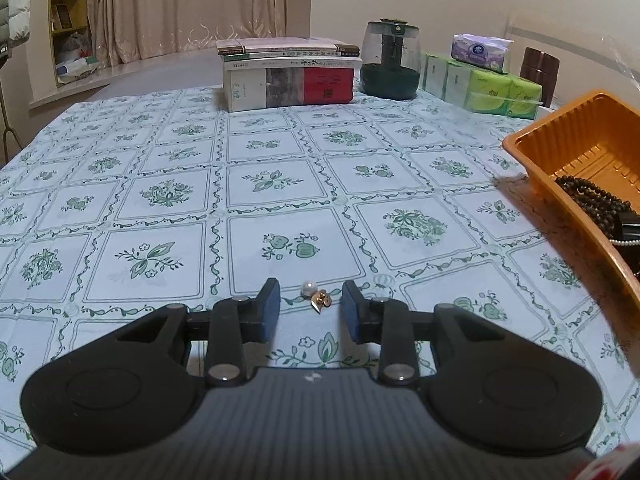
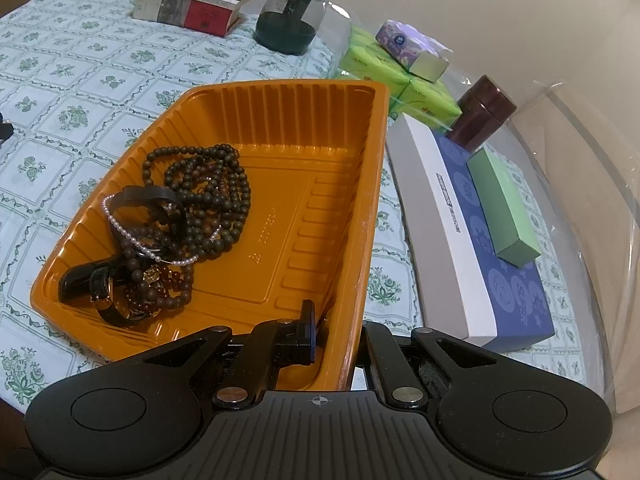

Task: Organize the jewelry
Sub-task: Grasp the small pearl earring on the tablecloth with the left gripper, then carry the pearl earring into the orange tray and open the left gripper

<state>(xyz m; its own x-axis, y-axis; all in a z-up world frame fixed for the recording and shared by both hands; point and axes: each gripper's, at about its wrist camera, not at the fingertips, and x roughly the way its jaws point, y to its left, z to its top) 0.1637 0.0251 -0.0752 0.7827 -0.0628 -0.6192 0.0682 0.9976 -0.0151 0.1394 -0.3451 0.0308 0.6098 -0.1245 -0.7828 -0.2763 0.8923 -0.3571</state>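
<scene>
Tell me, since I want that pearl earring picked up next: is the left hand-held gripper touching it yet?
Apart. The left wrist view shows the pearl earring lying on the tablecloth between the open fingers of the left hand-held gripper, with cloth visible on both sides.

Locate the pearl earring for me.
In the left wrist view the pearl earring lies on the tablecloth, between the open left tongs near their tips, well left of the orange tray.

Books (image 1: 288, 76), tissues (image 1: 482, 52), maybe humidifier (image 1: 390, 60).
</scene>
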